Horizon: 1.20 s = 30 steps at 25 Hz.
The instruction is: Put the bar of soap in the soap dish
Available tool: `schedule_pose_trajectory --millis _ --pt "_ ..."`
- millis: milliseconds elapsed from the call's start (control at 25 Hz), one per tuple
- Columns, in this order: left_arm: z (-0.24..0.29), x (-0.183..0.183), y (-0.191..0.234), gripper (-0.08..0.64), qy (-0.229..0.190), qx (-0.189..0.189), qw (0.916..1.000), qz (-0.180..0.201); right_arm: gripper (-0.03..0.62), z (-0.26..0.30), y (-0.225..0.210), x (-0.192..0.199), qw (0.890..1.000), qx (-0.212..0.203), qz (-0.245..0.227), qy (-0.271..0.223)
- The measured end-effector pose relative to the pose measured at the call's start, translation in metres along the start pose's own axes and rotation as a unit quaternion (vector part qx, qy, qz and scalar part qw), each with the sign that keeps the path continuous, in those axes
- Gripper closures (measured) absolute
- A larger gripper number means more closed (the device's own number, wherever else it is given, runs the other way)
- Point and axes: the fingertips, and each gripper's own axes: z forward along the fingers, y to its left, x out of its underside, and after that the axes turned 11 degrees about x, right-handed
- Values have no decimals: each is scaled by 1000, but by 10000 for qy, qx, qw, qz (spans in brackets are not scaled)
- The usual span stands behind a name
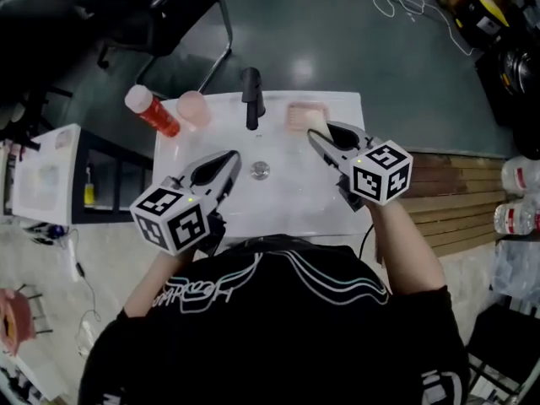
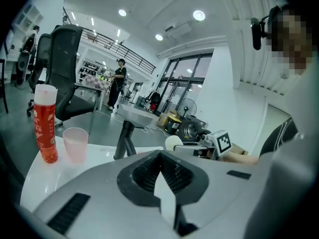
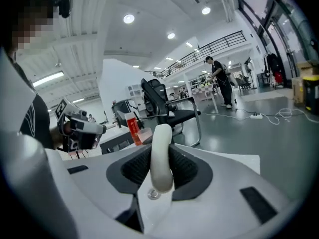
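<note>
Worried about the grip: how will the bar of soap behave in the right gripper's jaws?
Probably stiff: the bar of soap looks undented between the right gripper's ribbed pads. Its smooth, rounded surface looks slippery, so it might slide out if squeezed harder.

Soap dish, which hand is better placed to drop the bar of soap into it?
Right. The right tongs grip the bar of soap and are close beside the soap dish. The left tongs are shut, empty, and farther away near the drain.
</note>
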Motion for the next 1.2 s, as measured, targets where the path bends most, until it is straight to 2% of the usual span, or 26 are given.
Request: schedule_pose_trajectory --millis 200,480,760,1000,1200 --pt "3 2 6 540 -18 -149 9999 -28 466 28 -15 13 9960 77 -805 382" --pt "7 4 18 540 46 -318 9995 -70 466 65 -40 35 9782 220 -1911 786" --pt "11 9 22 540 45 -375 9993 -84 466 90 -51 64 9469 205 -3012 1107" --pt "6 15 32 540 42 -493 9986 -202 466 106 -65 71 9267 400 -3538 1206" --pt "2 21 43 540 -50 -610 9975 -358 465 115 -75 72 8913 412 -4352 1209"
